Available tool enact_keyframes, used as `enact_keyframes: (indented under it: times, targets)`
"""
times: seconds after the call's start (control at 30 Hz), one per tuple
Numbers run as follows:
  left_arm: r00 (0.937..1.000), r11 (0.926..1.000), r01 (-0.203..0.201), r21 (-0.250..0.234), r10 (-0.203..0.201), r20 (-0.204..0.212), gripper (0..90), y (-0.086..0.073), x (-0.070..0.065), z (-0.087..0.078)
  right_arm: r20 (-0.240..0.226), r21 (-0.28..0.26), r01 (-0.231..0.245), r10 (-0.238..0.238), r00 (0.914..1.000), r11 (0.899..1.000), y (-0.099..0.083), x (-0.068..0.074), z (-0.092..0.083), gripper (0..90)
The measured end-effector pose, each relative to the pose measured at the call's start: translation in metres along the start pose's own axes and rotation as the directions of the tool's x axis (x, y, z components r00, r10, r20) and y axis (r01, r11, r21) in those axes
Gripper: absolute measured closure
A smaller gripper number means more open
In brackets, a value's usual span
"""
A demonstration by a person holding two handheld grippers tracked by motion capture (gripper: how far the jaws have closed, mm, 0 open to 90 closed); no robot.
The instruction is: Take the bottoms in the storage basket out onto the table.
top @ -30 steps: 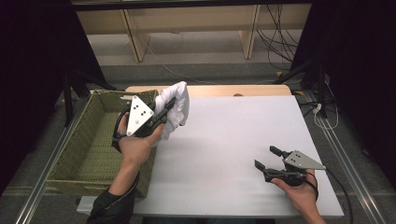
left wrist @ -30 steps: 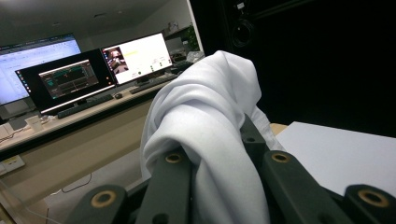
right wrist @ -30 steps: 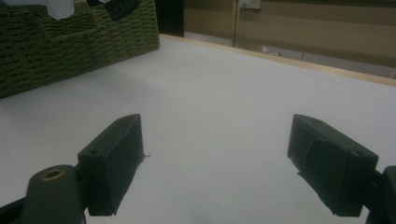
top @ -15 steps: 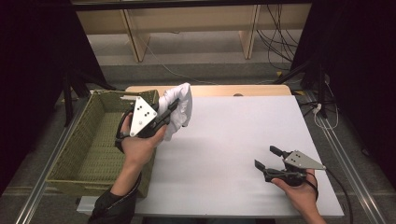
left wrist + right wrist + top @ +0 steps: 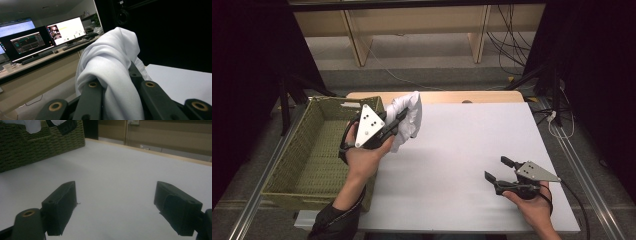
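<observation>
Left gripper [image 5: 399, 117]: clamped on a bunched white cloth [image 5: 408, 116], jaws pinching the fabric; in the left gripper view the cloth [image 5: 110, 75] drapes over both jaws.
Cloth position: lifted off the surface, hanging at the near-right corner of the woven basket [image 5: 299, 165], just over the line where basket and tabletop meet.
Right gripper [image 5: 501, 170]: jaws wide apart, holding nothing, resting low over the white tabletop [image 5: 472, 145] near its right front corner, well apart from the cloth.
Step in hand: carrying the cloth, seemingly toward the basket for dropping in.
Next move: likely to swing the left gripper further over the basket's open middle, lower it past the rim, then release so the fabric falls inside rather than catching on the wall.
Surface: plain white sheet on a wooden board, bare apart from the basket at its left edge.
Room: dark curtains at both sides, wooden shelving and loose cables [image 5: 507, 45] beyond; monitors [image 5: 42, 35] on a desk.
</observation>
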State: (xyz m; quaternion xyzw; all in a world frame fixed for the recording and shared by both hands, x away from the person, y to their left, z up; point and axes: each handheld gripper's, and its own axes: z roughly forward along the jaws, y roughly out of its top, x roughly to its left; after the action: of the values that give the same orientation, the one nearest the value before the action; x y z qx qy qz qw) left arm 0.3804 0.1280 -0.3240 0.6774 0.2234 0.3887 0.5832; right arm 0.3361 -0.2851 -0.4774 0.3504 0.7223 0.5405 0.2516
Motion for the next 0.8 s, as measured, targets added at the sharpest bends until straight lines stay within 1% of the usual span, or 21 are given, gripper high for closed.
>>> enact_keyframes:
  times: [0.8]
  targets:
    - [0.9994,1.0,0.002,0.003,-0.002,0.035,77.7,-0.0013,-0.0101,0.0072,0.001,-0.003,-0.002,0.002,1.0,1.0,0.0004,0.0001,-0.0006,19.2]
